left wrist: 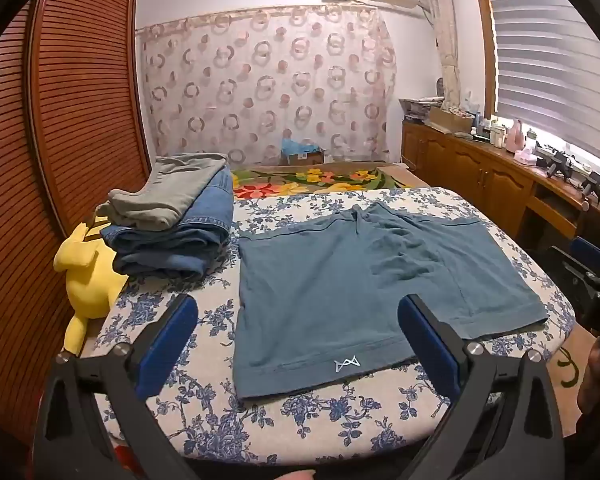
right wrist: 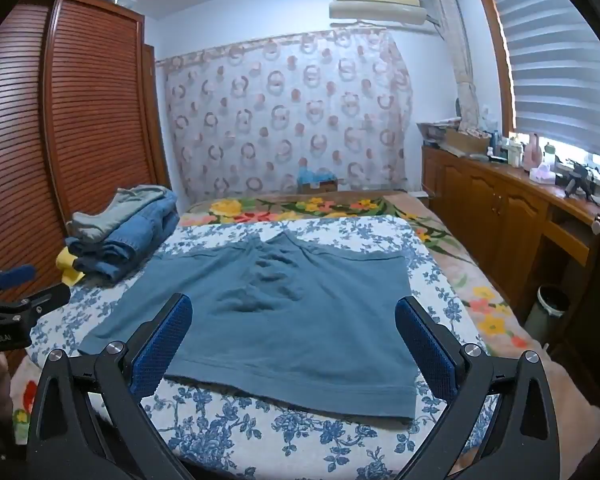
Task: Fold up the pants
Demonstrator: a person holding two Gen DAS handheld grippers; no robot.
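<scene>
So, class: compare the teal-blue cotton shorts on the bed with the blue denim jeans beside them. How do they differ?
The teal-blue cotton shorts lie spread flat in a single layer; the blue denim jeans are folded into a thick bundle. The shorts lie bare on top; the jeans carry a folded grey garment. The shorts are plain teal knit; the jeans are brighter woven denim. Both rest on the blue-flowered bedsheet.

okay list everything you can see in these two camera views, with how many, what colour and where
shorts: one, teal blue, spread flat on the bed
bed cover: one, white with blue flowers, under the shorts
folded clothes: one stack, grey on blue denim, far left of the bed
plush toy: one, yellow, beside the stack
wardrobe: one, brown, slatted, left
air conditioner: one, cream, high on the wall
cabinets: one row, brown, under the window
left gripper: open, nothing held
right gripper: open, nothing held
</scene>
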